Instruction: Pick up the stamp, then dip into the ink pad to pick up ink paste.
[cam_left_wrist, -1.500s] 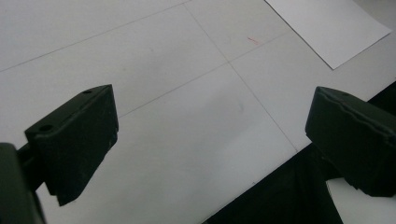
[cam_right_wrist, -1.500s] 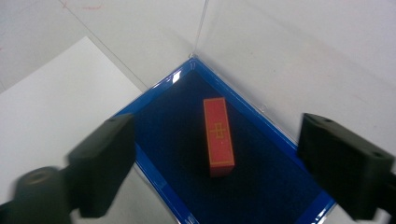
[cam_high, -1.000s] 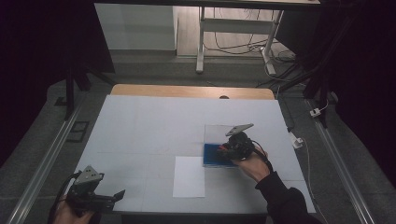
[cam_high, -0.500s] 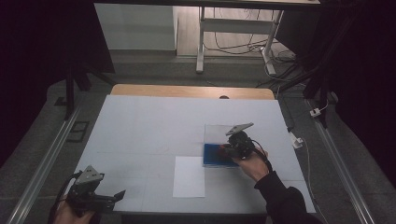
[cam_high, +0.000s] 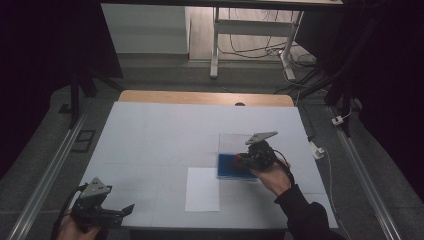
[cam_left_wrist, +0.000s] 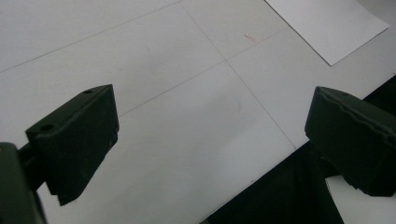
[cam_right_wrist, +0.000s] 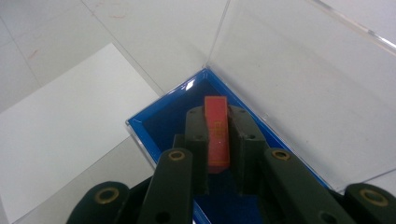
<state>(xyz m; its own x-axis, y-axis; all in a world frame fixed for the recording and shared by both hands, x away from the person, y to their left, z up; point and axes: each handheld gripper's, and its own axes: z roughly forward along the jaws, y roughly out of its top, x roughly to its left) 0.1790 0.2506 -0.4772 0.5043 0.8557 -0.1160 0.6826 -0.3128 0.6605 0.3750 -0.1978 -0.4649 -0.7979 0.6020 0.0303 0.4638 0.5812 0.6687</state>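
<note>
My right gripper (cam_high: 246, 161) is over the blue box (cam_high: 231, 167), which sits on the table (cam_high: 160, 135) toward four o'clock from the table's centre in the high view. In the right gripper view its jaws are pinching a small red block (cam_right_wrist: 217, 130) edge-on, the pads pressed against both of its flat sides; the jaws have just been closing, with that block between them. The block is held just above the box's blue floor (cam_right_wrist: 187, 112); whether it touches the floor I cannot tell. The box's clear lid (cam_right_wrist: 299, 79) stands open, rising from the far edge at twelve to two o'clock of the block. A white sheet of paper (cam_high: 202, 189) lies flat on the table just beside the box, at about seven o'clock from it; whether the two touch I cannot tell. My left gripper (cam_high: 112, 212) is well apart from all this, at the table's near left corner, around seven o'clock in the high view. Its jaws are spread wide with nothing between them, above bare table (cam_left_wrist: 187, 107), and a corner of the paper (cam_left_wrist: 327, 28) appears at one o'clock in the left gripper view.
</note>
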